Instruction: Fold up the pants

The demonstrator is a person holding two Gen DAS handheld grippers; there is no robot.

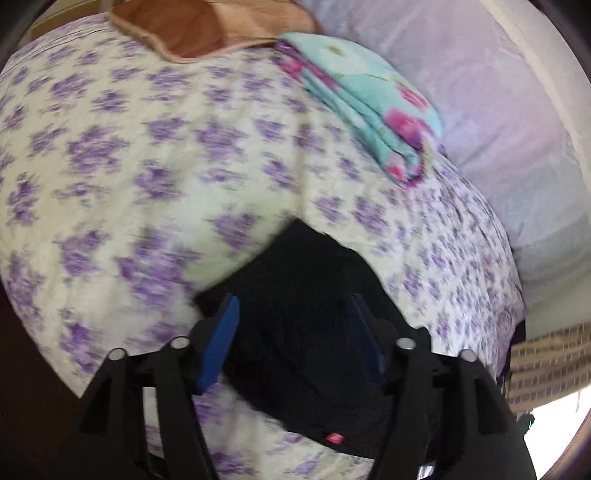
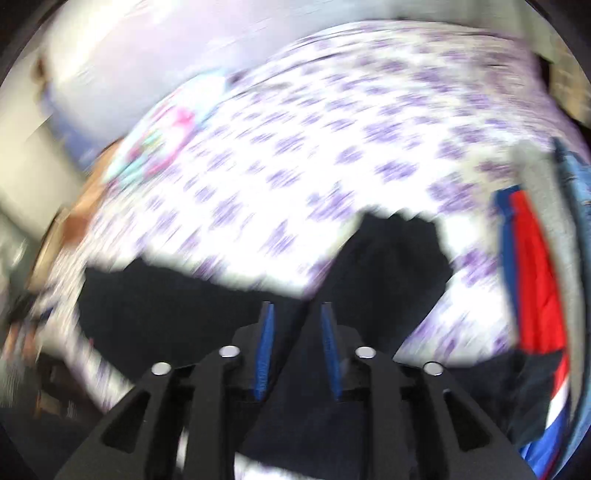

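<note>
The black pants (image 1: 306,325) lie on the purple-flowered bedspread (image 1: 155,177), with the left gripper (image 1: 291,339) over them, its 2 fingers wide apart; a folded teal blanket (image 1: 365,107) lies further up the bed. The right gripper (image 2: 297,350) (view blurred) is narrowed, dark pants (image 2: 399,251) cloth between its fingers; whether it is clamped I cannot tell.

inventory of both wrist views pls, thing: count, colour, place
pants: 1, black, on the bedsheet, between the left tongs' fingers
bedsheet: 1, cream with purple flowers, covers the bed
folded blanket: 1, teal with pink flowers, far side of the bed
brown cushion: 1, far edge
clothes: a few, red, blue, grey; right edge, blurred
left tongs: open, straddling pants
right tongs: narrow gap, grip unclear
</note>
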